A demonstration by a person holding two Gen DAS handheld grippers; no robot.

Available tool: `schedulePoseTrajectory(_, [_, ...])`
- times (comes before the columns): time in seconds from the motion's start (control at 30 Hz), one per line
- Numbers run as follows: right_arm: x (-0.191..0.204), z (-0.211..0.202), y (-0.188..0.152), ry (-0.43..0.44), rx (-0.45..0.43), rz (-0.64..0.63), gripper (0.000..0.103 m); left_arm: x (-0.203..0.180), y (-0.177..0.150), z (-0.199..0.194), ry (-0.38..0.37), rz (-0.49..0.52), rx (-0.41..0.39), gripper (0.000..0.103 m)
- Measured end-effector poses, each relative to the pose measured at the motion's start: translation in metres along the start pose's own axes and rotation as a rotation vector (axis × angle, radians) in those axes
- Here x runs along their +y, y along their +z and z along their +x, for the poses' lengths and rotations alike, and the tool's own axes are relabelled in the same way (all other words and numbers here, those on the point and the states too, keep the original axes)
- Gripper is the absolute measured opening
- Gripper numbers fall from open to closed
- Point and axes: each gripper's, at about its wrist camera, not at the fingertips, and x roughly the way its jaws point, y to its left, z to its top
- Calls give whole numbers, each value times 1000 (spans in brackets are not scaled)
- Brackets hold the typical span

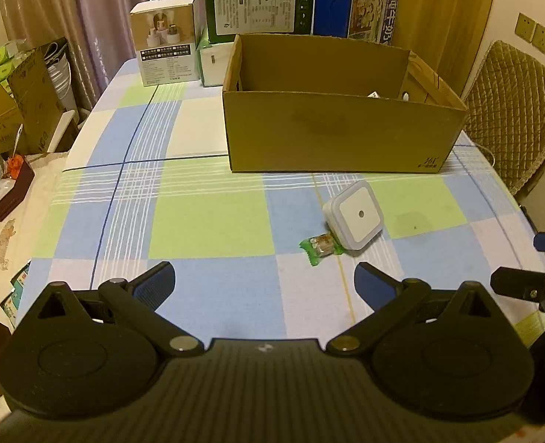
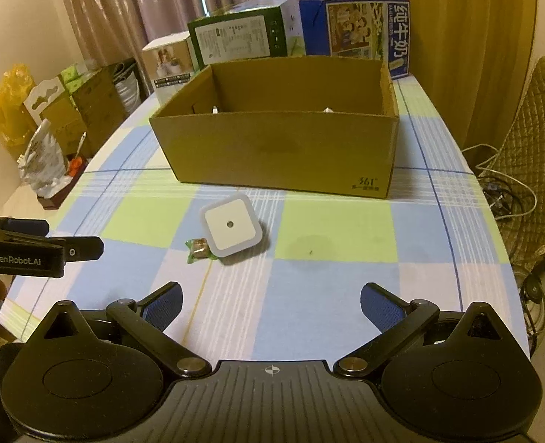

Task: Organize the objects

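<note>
Left wrist view: left gripper (image 1: 264, 277) had its jaws spread wide and empty above the checked tablecloth (image 1: 206, 221); the white square night light (image 1: 355, 217) lay just in front of the cardboard box (image 1: 339, 136), touching a green-wrapped candy (image 1: 320, 246). Right wrist view: right gripper (image 2: 271, 302) was likewise spread and empty, with the night light (image 2: 232, 227) and candy (image 2: 197, 250) ahead to its left, near the box (image 2: 283, 151).

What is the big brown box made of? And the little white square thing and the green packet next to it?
The big brown open box looks like matte cardboard: dull brown walls with raw cut edges. The small white square device seems smooth plastic, with rounded corners and an even surface. The little green snack wrapper is probably thin plastic film, crinkled at its ends.
</note>
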Motion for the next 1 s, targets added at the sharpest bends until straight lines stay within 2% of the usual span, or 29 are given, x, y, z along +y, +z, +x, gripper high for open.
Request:
schedulePoseTrajectory(0.3, [2,26,4,7,3,-62,100,7,-6,21,14,-9,15,102])
schedulePoseTrajectory(0.47, [7,53,11,55,-12,-143,91,10,-5,36,20,-12,12,102])
schedulePoseTrajectory(0.73, [20,103,19,114,-15,-278,86,17,-4,66,13,-30,28,101])
schedulePoseTrajectory(1.0, [32,147,28,118,13,-373,81,28,0,87,18,-63,47,101])
